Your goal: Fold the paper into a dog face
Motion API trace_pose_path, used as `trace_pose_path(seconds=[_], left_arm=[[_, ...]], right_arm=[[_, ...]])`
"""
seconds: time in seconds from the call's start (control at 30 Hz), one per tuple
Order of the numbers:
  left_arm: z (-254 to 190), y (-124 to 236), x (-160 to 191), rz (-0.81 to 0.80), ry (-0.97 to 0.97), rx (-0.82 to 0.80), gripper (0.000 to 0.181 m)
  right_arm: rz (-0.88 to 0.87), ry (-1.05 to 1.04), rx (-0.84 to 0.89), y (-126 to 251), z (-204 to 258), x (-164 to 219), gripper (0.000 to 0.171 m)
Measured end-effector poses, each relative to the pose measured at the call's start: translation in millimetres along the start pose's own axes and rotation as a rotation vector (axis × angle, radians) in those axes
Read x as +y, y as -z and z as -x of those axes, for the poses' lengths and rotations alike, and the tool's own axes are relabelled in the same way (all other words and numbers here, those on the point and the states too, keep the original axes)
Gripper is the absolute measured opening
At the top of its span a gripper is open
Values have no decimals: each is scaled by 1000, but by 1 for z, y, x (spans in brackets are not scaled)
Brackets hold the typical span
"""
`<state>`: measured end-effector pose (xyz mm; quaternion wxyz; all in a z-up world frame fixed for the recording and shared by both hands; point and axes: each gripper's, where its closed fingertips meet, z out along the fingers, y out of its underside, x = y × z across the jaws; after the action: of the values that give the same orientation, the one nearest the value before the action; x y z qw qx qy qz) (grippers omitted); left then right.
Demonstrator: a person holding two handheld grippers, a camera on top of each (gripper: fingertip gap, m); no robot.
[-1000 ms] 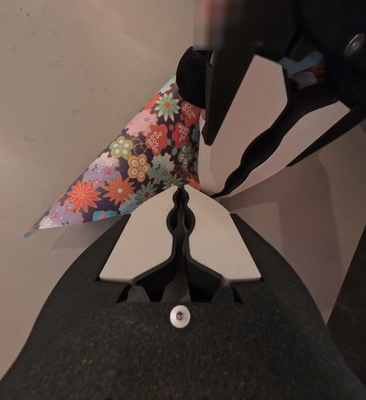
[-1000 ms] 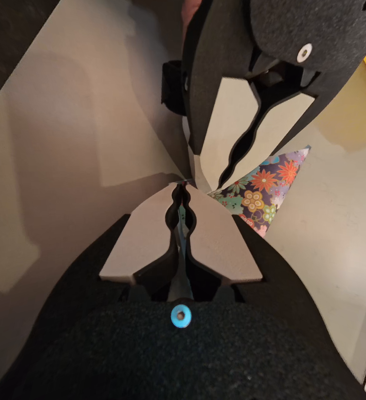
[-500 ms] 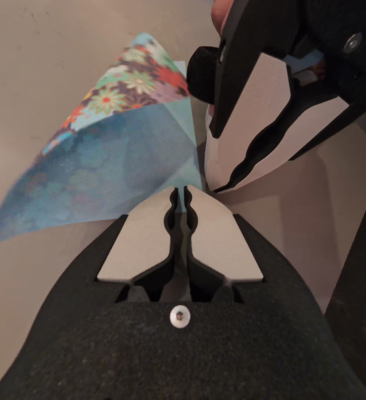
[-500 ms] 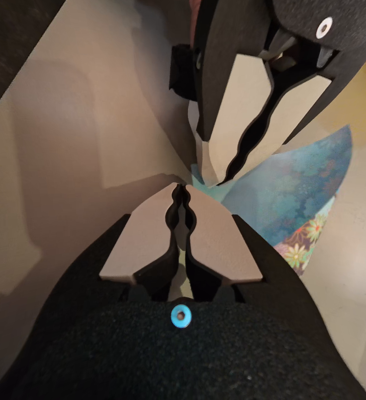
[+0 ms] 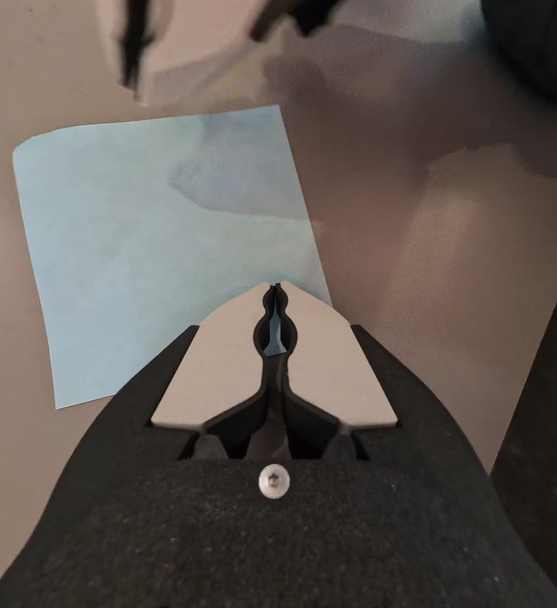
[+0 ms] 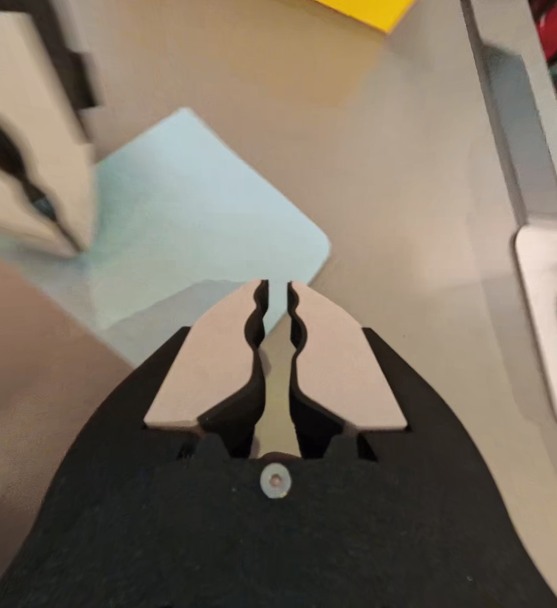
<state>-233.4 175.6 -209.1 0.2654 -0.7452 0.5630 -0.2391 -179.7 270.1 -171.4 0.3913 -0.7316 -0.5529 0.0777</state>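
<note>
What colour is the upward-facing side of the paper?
Plain pale blue, with no pattern showing; the paper lies flat and shows best in the left wrist view.

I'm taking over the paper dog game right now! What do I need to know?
Left tongs: shut, tips at a corner of the paper; whether they pinch it is unclear.
Right tongs: slightly open, empty, over another corner.
Paper: flat on the table, pale blue side up.
Done: no fold shows yet.
Left: all the dog-face folds.
</note>
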Motion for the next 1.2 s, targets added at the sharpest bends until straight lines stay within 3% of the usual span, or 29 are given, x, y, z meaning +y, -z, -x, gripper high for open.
trace_pose_path(seconds=[0.03, 0.1, 0.17, 0.2, 0.47, 0.73, 0.83, 0.93, 1.2], left_arm=[[-1, 0, 0, -2, -7, -3, 0], [-1, 0, 0, 0, -13, -13, 0], [-1, 0, 1, 8, -17, -19, 0], [-1, 0, 1, 11, -21, -24, 0], [-1, 0, 1, 5, -41, -17, 0], [-3, 4, 6, 19, -74, -12, 0], [-5, 6, 9, 15, -95, 4, 0], [-7, 8, 10, 18, -104, 19, 0], [-12, 9, 13, 33, -123, 40, 0]], right_arm=[[12, -93, -12, -8, -10, 4, 12], [71, -265, -60, -23, -23, 15, 18], [123, -440, -142, -30, -23, 24, 45], [125, -518, -204, -32, -19, 24, 48], [-1, -780, -480, -37, 2, -5, 41], [-238, -1138, -877, -21, 3, -48, 30], [-245, -1160, -958, -20, 7, -53, 31], [-164, -1106, -906, -36, 8, -47, 29], [-90, -1087, -983, -59, 5, -70, 25]])
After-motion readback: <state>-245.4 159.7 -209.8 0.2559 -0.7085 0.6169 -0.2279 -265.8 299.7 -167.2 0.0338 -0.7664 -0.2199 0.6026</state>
